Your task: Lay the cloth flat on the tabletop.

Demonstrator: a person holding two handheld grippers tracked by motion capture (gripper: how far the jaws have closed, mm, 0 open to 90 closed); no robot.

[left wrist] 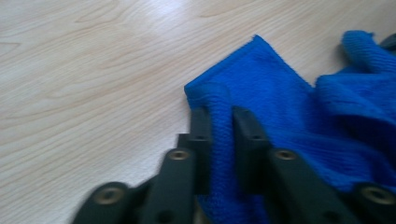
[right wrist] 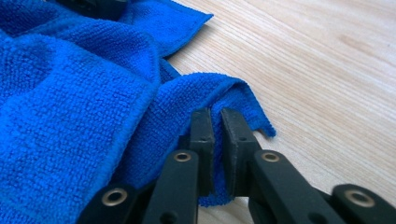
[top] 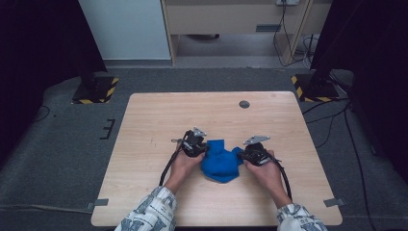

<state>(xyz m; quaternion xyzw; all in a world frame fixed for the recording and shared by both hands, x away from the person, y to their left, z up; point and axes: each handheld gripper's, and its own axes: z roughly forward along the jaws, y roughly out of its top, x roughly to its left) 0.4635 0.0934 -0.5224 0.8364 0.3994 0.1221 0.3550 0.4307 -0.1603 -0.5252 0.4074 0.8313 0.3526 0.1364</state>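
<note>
No writing shows on anything. Near the table's [top: 144, 192] front edge, the left gripper [left wrist: 219, 122] is clenched on a fold of the blue cloth [top: 220, 161]. The right gripper [right wrist: 218, 122] pinches the cloth's opposite edge. The cloth lies bunched between them, mid-table.

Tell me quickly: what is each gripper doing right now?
Left gripper: shut on a fold of the blue cloth.
Right gripper: shut on an edge of the same cloth.
</note>
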